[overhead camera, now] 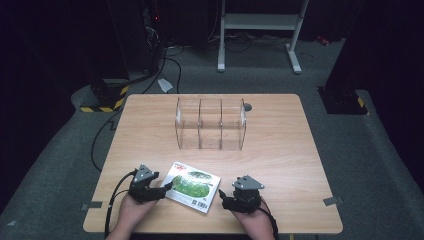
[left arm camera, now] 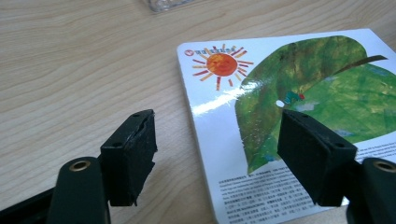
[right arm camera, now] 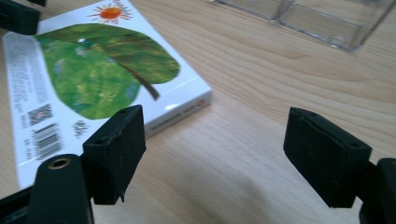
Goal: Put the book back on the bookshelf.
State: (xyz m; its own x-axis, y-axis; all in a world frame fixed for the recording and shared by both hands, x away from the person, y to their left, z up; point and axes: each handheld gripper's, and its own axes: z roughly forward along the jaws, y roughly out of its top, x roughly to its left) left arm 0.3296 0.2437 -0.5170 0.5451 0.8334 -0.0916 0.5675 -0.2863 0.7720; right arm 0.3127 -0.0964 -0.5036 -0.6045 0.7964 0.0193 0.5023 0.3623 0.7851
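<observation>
While the book (overhead camera: pixel 193 186) lies flat, left gripper (overhead camera: pixel 167 187) jaws spread over its edge, right gripper (overhead camera: pixel 222 196) jaws spread, empty.

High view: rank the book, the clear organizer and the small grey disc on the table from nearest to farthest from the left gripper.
From the left gripper:
1. Book, lying flat right beside it at the near edge; one jaw reaches over its corner.
2. Clear organizer, mid-table, three compartments, beyond the book.
3. Small grey disc, just behind the organizer's right end, toward the far edge.
</observation>
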